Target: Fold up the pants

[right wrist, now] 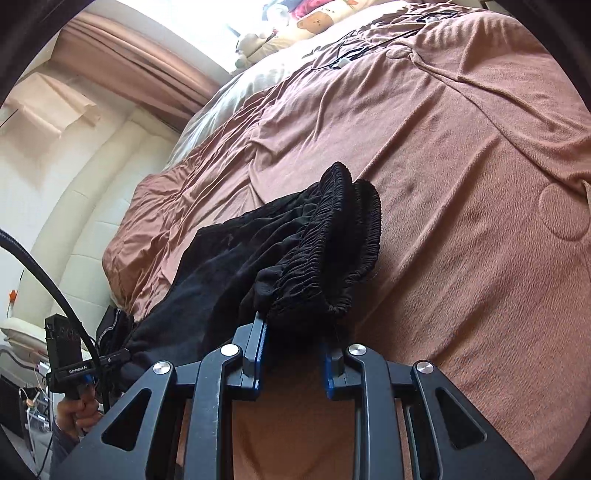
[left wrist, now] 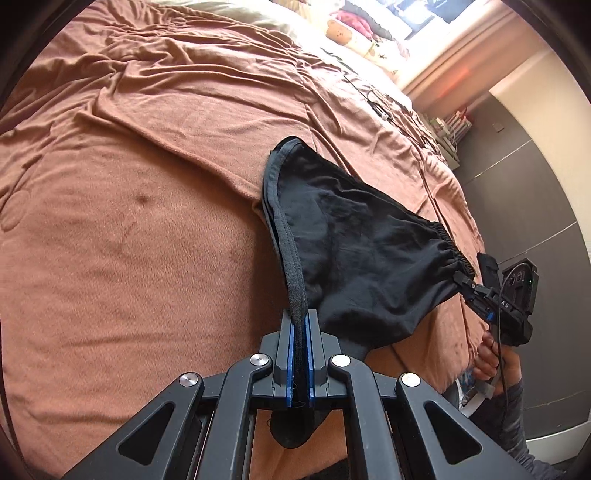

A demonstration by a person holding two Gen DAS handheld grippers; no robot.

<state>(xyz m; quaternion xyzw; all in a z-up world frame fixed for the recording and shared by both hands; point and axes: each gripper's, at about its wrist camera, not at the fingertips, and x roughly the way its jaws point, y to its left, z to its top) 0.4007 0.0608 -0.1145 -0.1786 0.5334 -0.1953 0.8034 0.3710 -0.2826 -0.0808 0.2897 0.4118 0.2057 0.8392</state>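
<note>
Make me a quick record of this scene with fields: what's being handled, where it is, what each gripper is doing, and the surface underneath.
item: black pants, bunched
position: held up over the bed, stretched between the two grippers
left gripper: fingers shut on a hem edge of the pants
right gripper: gripping the pants at the gathered elastic waistband; fingers stand apart with cloth between them
surface: bed with a brown blanket, wrinkled
far end of bed: pillows with a bear print
fold status: not yet laid flat
</note>
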